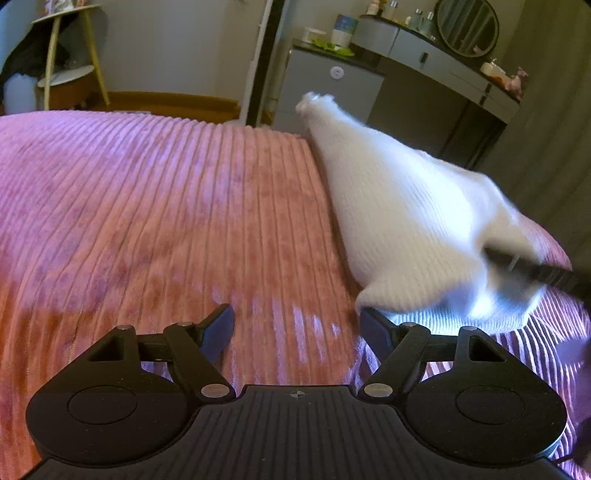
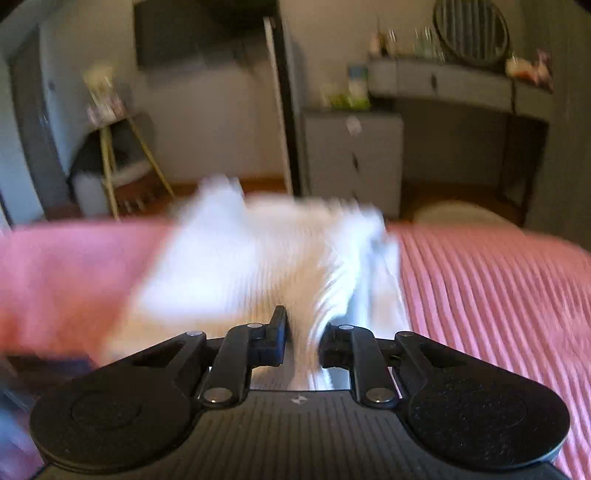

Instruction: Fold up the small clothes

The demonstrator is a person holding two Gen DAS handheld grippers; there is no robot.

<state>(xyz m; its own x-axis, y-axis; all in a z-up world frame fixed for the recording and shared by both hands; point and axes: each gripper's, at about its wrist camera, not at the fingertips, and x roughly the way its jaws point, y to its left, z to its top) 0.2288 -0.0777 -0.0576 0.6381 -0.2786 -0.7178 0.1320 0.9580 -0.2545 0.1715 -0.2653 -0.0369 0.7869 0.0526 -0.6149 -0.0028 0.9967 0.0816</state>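
Note:
A small white ribbed knit garment (image 1: 402,218) hangs lifted above the pink ribbed bedspread (image 1: 166,221), blurred by motion. My right gripper (image 2: 302,339) is shut on the white garment (image 2: 266,266), with cloth bunched between its fingers; its finger also shows in the left wrist view (image 1: 532,271) at the garment's right side. My left gripper (image 1: 297,328) is open and empty just above the bedspread, its right fingertip close under the garment's lower edge.
The pink bedspread (image 2: 498,295) covers the bed. Beyond the bed's far edge stand a grey drawer cabinet (image 1: 328,88), a grey dressing table with a round mirror (image 1: 467,26), and a wooden shelf stand (image 1: 70,55) at the left.

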